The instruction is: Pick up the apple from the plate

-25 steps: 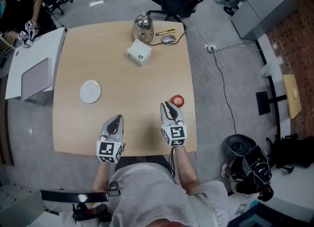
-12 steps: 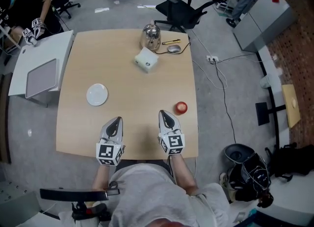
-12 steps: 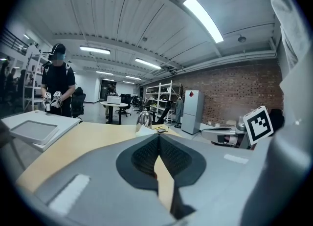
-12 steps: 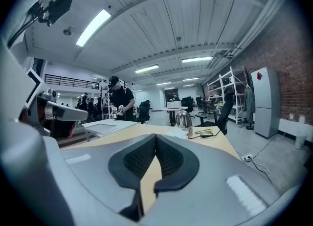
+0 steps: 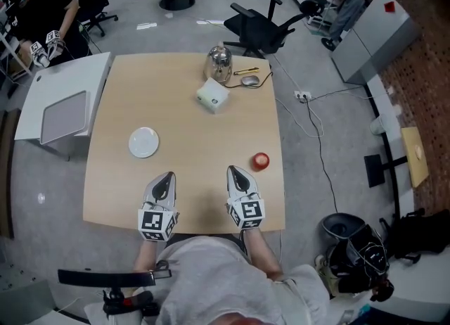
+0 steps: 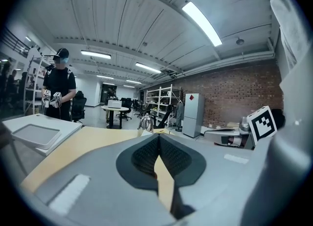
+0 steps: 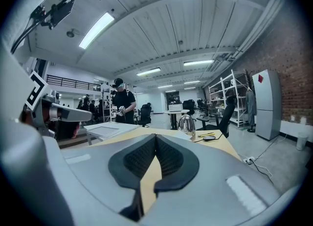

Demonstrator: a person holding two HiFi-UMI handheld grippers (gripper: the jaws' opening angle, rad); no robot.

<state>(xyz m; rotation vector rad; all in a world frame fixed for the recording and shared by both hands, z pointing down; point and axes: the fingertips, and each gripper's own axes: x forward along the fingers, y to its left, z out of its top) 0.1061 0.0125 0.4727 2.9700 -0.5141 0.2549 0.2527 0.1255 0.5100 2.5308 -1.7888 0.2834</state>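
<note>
Right claw (image 5: 235,171) shut, empty, apple (image 5: 261,160) small, its details unclear

- The right claw (image 5: 235,171), jaws together, has drawn away from the small red apple (image 5: 261,161).
- The left claw (image 5: 167,176) has edged nearer the round white plate (image 5: 143,142).

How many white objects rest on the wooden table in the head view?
2. A round plate lies on the left half of the table; a box sits toward the far edge, beside the metal kettle. Nothing seems hidden.
</note>
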